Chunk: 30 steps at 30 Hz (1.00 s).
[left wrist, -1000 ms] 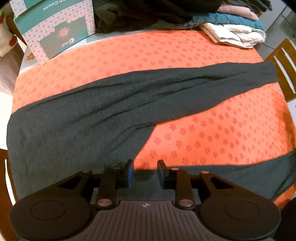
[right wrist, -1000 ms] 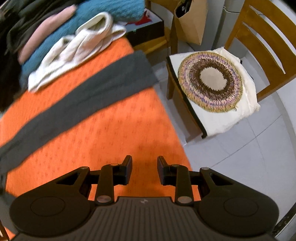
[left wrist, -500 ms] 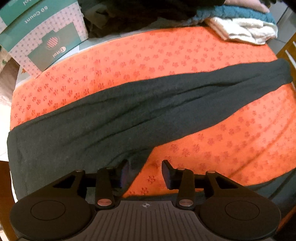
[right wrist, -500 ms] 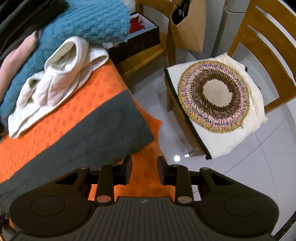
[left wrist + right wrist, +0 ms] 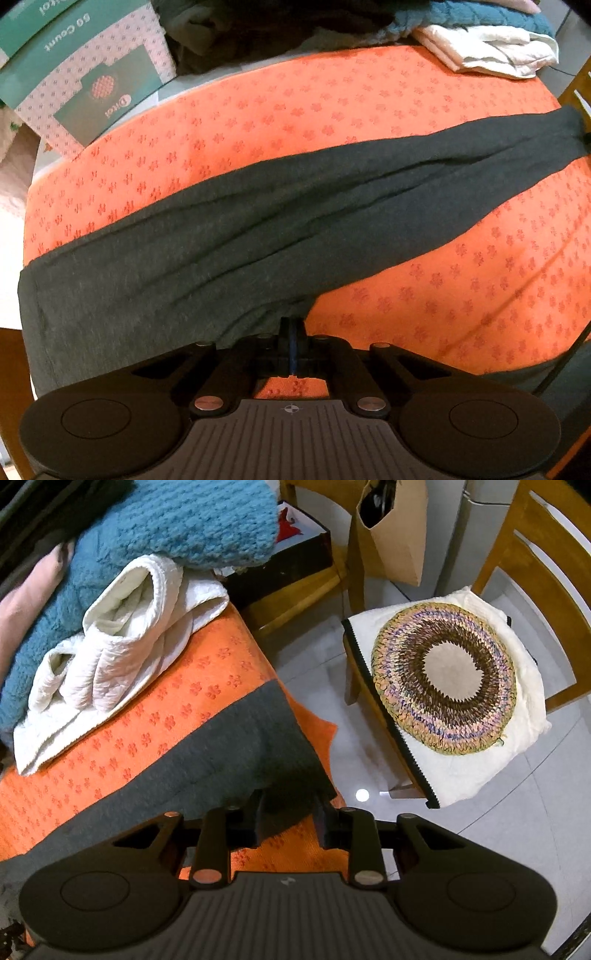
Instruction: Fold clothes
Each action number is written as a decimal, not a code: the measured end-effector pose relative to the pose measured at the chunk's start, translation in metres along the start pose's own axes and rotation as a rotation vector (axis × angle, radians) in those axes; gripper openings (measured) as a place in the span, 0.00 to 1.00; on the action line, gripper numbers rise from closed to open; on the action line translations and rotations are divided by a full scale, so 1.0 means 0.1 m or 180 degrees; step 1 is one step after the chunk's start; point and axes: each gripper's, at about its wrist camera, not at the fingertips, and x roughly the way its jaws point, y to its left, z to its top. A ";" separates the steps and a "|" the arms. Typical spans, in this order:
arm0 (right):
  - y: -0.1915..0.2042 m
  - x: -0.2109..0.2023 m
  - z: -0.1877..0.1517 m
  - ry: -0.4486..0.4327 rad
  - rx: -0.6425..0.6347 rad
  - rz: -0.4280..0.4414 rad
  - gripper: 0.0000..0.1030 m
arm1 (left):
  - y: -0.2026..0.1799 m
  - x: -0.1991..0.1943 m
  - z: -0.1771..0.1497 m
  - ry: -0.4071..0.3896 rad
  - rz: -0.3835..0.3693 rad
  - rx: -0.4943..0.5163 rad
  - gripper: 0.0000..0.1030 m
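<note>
Two tongs (image 5: 292, 325) (image 5: 286, 812), one dark garment (image 5: 258, 221)

1. The orange cloth (image 5: 332, 110) on the worktop lies bare on both sides of the dark garment (image 5: 258, 229).
2. A patterned box (image 5: 85, 74) and piled laundry (image 5: 147, 546) block the far edge.
3. A chair (image 5: 461, 686) stands near the worktop's end.

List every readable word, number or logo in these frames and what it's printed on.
"50 Count": side of the teal box, seen inverted.
Brand word in white on its front panel, also inverted: too distorted to read surely.
Gripper bodies: a small emblem only, no text.
Right wrist view: no text.
</note>
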 end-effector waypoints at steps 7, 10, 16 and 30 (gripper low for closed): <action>0.07 0.02 0.04 0.0025 -0.0131 -0.0036 0.07 | 0.00 0.04 0.01 0.0042 -0.0052 -0.0024 0.12; 0.04 0.02 0.04 0.0002 -0.0090 -0.0023 0.01 | -0.03 0.04 0.02 0.0036 -0.0041 0.0034 0.13; 0.08 -0.04 0.03 -0.0104 -0.0158 -0.0030 0.01 | -0.02 0.05 0.04 0.0047 -0.0047 0.0091 0.14; 0.11 -0.72 0.13 -0.0536 -0.0419 -0.0045 0.01 | 0.00 -0.31 0.02 -0.0122 -0.0257 0.0167 0.02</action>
